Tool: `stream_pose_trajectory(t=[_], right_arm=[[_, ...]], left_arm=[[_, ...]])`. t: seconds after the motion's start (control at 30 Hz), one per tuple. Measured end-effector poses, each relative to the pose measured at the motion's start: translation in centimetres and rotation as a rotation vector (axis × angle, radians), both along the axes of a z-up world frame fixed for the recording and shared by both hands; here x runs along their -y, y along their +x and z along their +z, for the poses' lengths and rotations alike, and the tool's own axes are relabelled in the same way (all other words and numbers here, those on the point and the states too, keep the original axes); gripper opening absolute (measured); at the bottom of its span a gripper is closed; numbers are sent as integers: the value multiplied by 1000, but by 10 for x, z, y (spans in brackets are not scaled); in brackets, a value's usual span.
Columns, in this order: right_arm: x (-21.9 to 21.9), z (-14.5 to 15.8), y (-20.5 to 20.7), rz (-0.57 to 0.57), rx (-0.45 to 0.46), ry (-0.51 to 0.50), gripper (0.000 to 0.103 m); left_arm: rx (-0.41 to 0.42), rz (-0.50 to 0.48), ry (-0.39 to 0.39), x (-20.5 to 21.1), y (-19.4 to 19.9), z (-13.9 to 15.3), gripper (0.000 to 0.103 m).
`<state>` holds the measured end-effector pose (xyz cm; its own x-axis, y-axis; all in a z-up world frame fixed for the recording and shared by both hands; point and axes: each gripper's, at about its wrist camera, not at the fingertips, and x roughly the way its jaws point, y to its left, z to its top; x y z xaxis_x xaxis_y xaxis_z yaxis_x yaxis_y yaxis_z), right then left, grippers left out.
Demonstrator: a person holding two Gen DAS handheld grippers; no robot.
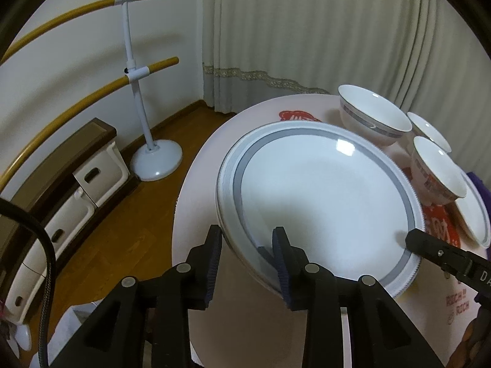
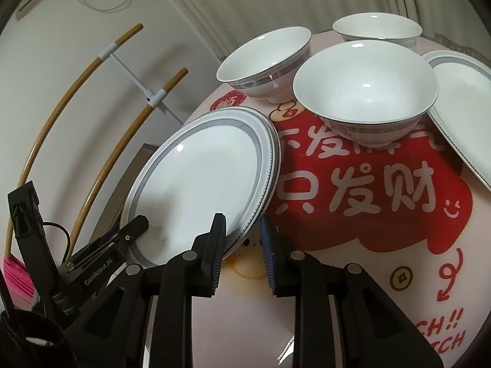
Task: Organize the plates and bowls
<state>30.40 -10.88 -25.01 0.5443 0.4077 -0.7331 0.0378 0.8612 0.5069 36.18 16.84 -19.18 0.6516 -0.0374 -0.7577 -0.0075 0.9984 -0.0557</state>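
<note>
Over the left edge of the worktop [image 2: 346,288]: mid-carry of the plate [image 2: 199,168], taken from two sides. Looks tipped and raised a little off the red print [image 2: 353,184]. Shows a doubled rim line, hinting at two plates stacked; cannot say for sure.

Right gripper [image 2: 242,228]: jaws clamped on the plate's right rim, one pad on the upper face, the other against the outer edge. Left gripper [image 1: 247,236]: jaws set narrowly astride the near-left rim, one finger outside the edge and one over the well. Cannot tell whether those pads press.

Farther back on the worktop: three bowls [image 2: 365,92], upright and separate, none nested. Off to the right: second plate [image 2: 460,98], just beside the nearest bowl, perhaps partly under it.

Judged step: gathering the plates into one pile, with the bowls not yet stacked.

Next move, as a judgement: level the plate and bring it inward from the edge. Steer clear of the nearest bowl on the way toward the second plate. Keep both grips even, since the left hold is uncertain and the weight may hang on the right alone. Let go only once the plate rests flat.
</note>
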Motion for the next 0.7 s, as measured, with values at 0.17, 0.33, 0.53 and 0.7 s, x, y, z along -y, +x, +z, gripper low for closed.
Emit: stream_pose_trajectory(t=[0.17,0.33,0.53,0.7], right_arm=[[-3,-3,4,7,-6,20,25],[-3,-5,5,6,-10,44,27],[0,0,-4,2,7,23,30],[12,5,-17,-17,17,14,31]], left_arm=[[-3,-1,-9,1,1,-2,30],[-7,3,-6,1,-1,-1,31],[-28,28,-12,0,-3,0,45],[-29,31,-10,9,-12,6,56]])
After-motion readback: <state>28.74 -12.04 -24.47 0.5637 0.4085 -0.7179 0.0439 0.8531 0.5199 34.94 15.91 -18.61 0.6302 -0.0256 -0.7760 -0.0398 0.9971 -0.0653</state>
